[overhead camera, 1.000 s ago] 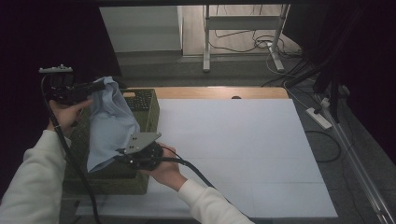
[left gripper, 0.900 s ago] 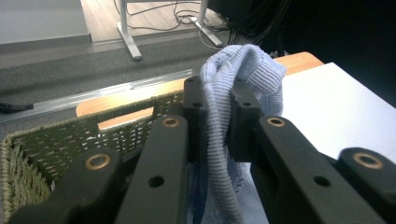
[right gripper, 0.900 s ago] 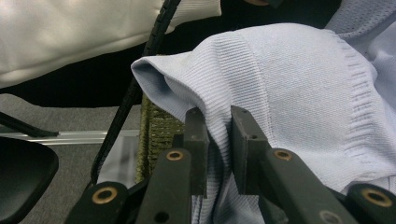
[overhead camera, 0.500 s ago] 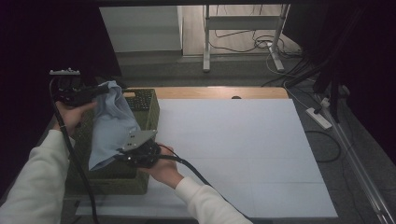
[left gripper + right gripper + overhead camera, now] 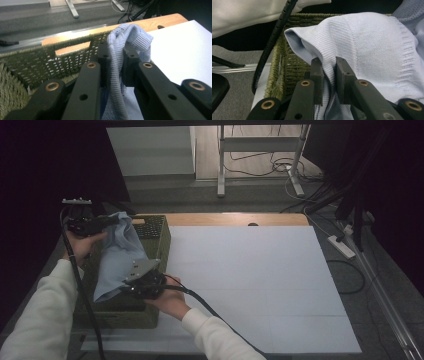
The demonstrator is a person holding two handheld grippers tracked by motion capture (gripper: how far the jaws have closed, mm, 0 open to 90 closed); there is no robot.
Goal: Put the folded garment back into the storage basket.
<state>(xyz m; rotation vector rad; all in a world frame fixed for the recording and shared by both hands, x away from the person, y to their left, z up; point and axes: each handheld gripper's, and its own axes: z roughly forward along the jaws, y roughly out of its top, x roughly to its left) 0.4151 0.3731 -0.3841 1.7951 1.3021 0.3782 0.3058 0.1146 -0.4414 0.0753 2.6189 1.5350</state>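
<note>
Holding the light-blue knit sweater (image 5: 117, 257) pinched in both your left hand-held gripper (image 5: 111, 220) and right hand-held gripper (image 5: 131, 286) above the green basket (image 5: 159, 240), you should next carry it over the white counter (image 5: 250, 280).

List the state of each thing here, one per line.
light blue knit garment: held up over the basket, pinched at two spots, hanging slack between them.
left gripper: shut on the garment.
right gripper: shut on the garment.
green woven basket: upright on the table, under the garment.
white table sheet: flat, bare.
</note>
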